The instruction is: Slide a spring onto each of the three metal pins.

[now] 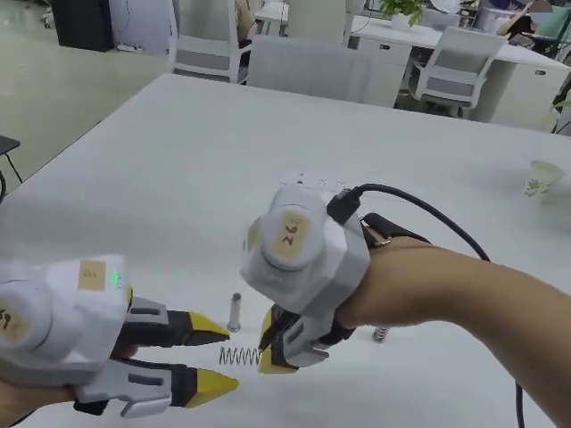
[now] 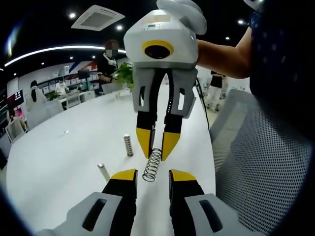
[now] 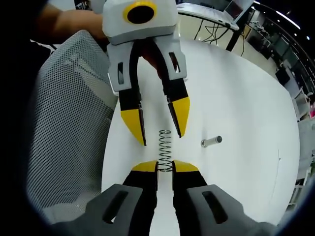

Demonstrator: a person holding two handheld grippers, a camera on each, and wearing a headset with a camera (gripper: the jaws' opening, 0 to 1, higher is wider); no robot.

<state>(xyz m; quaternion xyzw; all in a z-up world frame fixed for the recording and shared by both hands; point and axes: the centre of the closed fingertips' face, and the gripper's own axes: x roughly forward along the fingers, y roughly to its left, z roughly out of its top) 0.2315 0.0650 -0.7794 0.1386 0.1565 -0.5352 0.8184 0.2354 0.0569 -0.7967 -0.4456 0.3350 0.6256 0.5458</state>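
A loose coil spring [image 1: 239, 357] is held level just above the white table [image 1: 178, 178]. My right gripper [image 1: 266, 355] is shut on one end of it. The spring's [image 3: 165, 147] free end points between the open yellow fingertips of my left gripper [image 1: 232, 358], which does not touch it. In the left gripper view the spring [image 2: 152, 164] hangs from the right gripper [image 2: 155, 155], just ahead of the left gripper [image 2: 153, 175]. A bare metal pin [image 1: 235, 312] stands upright just beyond the spring. A second pin [image 1: 381, 334] wears a spring and shows under my right forearm.
The bare pin [image 2: 103, 172] and the sprung pin [image 2: 128, 145] stand left of the grippers in the left gripper view. A small white block [image 1: 308, 182] and a paper cup [image 1: 542, 176] sit farther back. A black cable [image 1: 428, 214] trails from the right gripper. Office chairs [image 1: 446, 62] line the far edge.
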